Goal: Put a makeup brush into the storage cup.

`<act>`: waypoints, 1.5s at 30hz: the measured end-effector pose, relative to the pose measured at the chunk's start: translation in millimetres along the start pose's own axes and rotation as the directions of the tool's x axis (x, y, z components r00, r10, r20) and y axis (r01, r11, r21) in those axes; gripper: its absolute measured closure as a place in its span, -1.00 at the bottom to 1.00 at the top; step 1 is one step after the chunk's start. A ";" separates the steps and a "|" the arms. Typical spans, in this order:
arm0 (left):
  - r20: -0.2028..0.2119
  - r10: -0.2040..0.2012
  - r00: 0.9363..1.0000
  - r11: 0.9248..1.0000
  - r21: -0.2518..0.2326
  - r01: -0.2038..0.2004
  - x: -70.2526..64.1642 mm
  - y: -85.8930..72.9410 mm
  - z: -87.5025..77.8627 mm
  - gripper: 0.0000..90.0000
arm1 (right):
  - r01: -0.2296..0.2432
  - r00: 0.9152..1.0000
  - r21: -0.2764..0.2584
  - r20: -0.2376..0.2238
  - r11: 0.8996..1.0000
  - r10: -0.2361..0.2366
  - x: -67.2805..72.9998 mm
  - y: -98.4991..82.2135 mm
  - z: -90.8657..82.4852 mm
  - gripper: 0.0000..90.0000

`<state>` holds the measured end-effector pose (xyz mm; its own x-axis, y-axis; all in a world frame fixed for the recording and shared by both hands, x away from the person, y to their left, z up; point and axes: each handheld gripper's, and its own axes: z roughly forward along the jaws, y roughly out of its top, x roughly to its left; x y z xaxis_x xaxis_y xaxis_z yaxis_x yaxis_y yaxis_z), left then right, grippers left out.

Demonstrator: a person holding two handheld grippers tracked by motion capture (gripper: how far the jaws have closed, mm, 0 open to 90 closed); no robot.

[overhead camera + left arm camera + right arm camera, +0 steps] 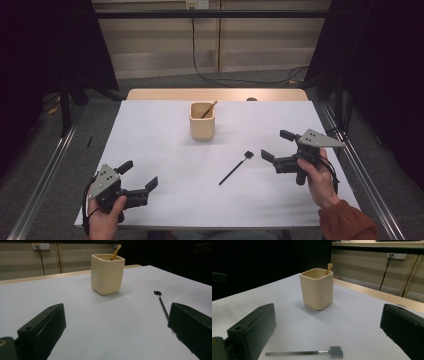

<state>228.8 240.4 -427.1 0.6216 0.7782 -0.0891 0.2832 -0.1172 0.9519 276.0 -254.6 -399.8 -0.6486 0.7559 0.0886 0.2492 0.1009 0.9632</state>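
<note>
A cream square cup (pixel 202 121) stands upright at the table's far middle, with a wooden stick (pixel 209 108) leaning inside it; the cup (pixel 107 273) (pixel 317 288) also appears in both gripper views. A thin black tool with a small square head (pixel 235 168) lies flat on the white sheet, right of centre; I also see the tool (pixel 162 303) (pixel 312 352) low in both gripper views. My left gripper (pixel 141 174) is open near the front left edge, holding nothing. My right gripper (pixel 277 145) is open just right of the tool's head, apart from it.
The white sheet (pixel 160 150) covers the wooden table (pixel 150 94), whose far strip stays bare. Metal rails (pixel 45 175) run along both sides of the table. Cables (pixel 210 77) lie on the floor behind.
</note>
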 end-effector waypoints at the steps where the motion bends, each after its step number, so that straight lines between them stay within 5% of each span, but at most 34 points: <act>1: -0.001 0.002 1.000 1.000 0.006 -0.002 -0.2 -0.1 0.2 -0.96 | 0.003 1.000 0.002 -0.002 1.000 -0.003 -1.0 2.5 2.2 -1.00; 20: -0.005 -0.003 1.000 1.000 0.002 0.003 3.9 0.3 1.0 -0.96 | -0.009 0.999 0.006 0.034 1.000 0.009 -29.8 36.6 50.1 -0.99; 27: -0.001 -0.005 1.000 1.000 0.001 0.005 4.6 0.5 1.2 -0.96 | -0.042 0.998 0.090 -0.036 0.995 0.045 -29.1 43.2 60.3 -1.00; 31: -0.002 -0.002 1.000 1.000 0.003 0.002 4.5 0.5 1.4 -0.96 | -0.021 0.999 0.128 -0.030 0.992 0.025 -29.4 40.6 62.3 -0.98; 37: -0.009 -0.008 1.000 1.000 0.002 0.008 4.8 0.1 1.6 -0.96 | -0.004 0.999 0.207 -0.038 0.978 0.012 -33.1 38.1 59.9 -0.96; 45: -0.004 0.000 1.000 1.000 0.009 0.000 4.5 0.0 2.6 -0.96 | 0.046 0.996 0.338 -0.088 0.940 -0.017 -33.3 37.1 58.3 -0.91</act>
<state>233.4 242.3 -428.2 0.6184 0.7809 -0.0881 0.2898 -0.1224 0.9492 348.8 -238.3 -381.8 -0.7134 0.6944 0.0939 0.4471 0.3480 0.8240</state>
